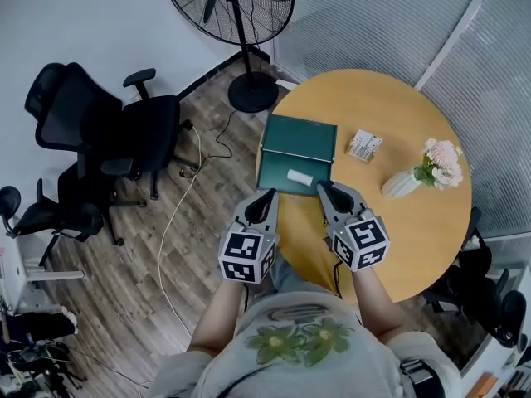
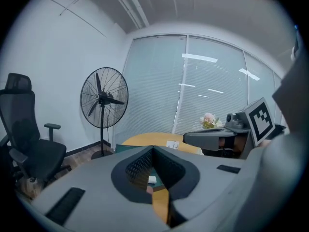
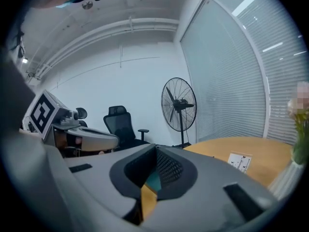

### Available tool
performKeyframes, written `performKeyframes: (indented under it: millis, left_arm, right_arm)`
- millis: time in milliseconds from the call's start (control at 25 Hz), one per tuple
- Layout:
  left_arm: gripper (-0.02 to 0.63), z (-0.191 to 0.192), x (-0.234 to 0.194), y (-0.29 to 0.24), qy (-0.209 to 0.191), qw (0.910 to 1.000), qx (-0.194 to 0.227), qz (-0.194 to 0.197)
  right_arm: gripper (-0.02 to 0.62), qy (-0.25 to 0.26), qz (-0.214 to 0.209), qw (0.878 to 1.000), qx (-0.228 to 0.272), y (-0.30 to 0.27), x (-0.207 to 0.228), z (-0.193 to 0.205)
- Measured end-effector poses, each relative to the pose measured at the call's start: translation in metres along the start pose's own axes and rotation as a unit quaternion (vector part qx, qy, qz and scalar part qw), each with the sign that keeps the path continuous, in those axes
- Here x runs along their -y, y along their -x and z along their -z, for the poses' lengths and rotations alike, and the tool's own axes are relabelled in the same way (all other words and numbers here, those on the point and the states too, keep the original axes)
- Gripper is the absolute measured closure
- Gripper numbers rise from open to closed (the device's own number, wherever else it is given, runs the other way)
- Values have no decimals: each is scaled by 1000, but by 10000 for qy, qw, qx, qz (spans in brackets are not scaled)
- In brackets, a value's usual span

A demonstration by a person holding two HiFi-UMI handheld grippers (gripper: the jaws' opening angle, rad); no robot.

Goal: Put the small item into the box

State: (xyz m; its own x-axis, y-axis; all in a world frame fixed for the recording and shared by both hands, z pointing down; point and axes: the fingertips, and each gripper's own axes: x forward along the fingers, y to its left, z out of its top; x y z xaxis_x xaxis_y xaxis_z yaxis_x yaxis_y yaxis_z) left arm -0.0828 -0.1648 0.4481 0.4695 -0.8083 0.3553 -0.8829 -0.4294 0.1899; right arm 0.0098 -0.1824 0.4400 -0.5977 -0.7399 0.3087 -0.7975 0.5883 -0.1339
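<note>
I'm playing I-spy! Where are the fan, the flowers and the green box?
fan (image 1: 228,2), head view, on its round cage.
flowers (image 1: 443,158), head view, on the pink blooms.
box (image 1: 299,138), head view, on its far green half.

Head camera: steeply down over my counter (image 1: 390,114). Both jaw-riding cameras: low, sighting along my jaws. All three share the fan (image 1: 228,7).

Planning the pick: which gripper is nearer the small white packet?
Right. The right gripper is at the green box's near right corner, toward the packet; the left gripper at its near left corner.
</note>
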Motion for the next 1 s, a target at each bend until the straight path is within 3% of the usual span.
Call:
performKeyframes:
  millis: [400, 1000]
  left_arm:
    - [604, -8, 21, 27, -102, 9997, 190, 98]
    - [604, -8, 35, 54, -191, 9993, 275, 180]
  right_arm:
    - [597, 113, -183, 9997, 68, 23, -32, 0]
    - [597, 225, -190, 9995, 108, 46, -47, 1]
